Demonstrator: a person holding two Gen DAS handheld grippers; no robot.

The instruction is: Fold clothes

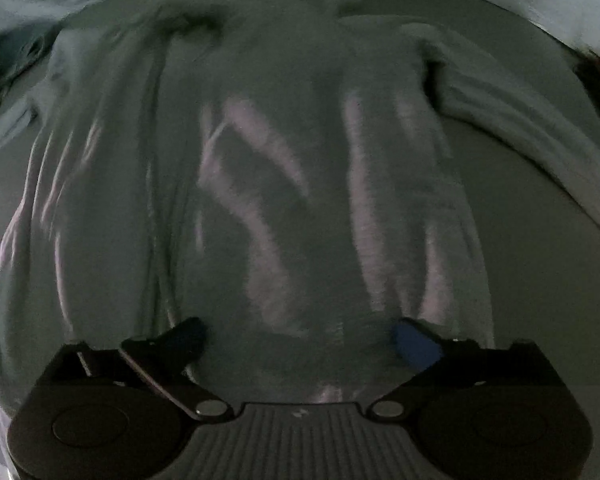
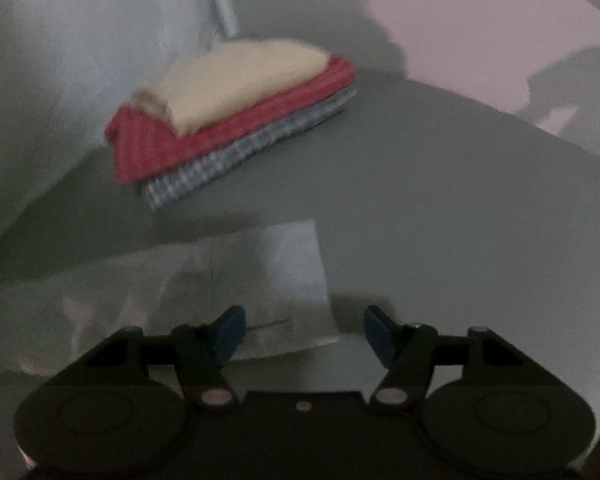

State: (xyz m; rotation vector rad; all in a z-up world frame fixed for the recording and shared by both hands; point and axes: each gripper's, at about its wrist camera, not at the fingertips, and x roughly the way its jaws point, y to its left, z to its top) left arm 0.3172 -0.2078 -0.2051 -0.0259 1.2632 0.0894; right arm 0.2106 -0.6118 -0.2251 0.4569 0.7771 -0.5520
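A pale grey long-sleeved garment (image 1: 284, 168) lies spread and wrinkled across the dark surface, filling the left wrist view, with one sleeve (image 1: 512, 116) trailing to the right. My left gripper (image 1: 300, 340) is open just above its near hem, with cloth showing between the wide-apart fingers. In the right wrist view my right gripper (image 2: 305, 334) is open too, low over a pale corner of cloth (image 2: 276, 272) on the grey surface; its left pad (image 2: 230, 332) overlaps that corner. Whether either gripper touches the fabric is unclear.
A folded stack (image 2: 236, 116) sits at the back left of the grey table (image 2: 440, 208): cream on top, red in the middle, blue check underneath. Pale fabric (image 2: 72, 60) hangs at the left. A pinkish wall (image 2: 480, 20) stands behind. Dark teal cloth (image 1: 12, 52) lies far left.
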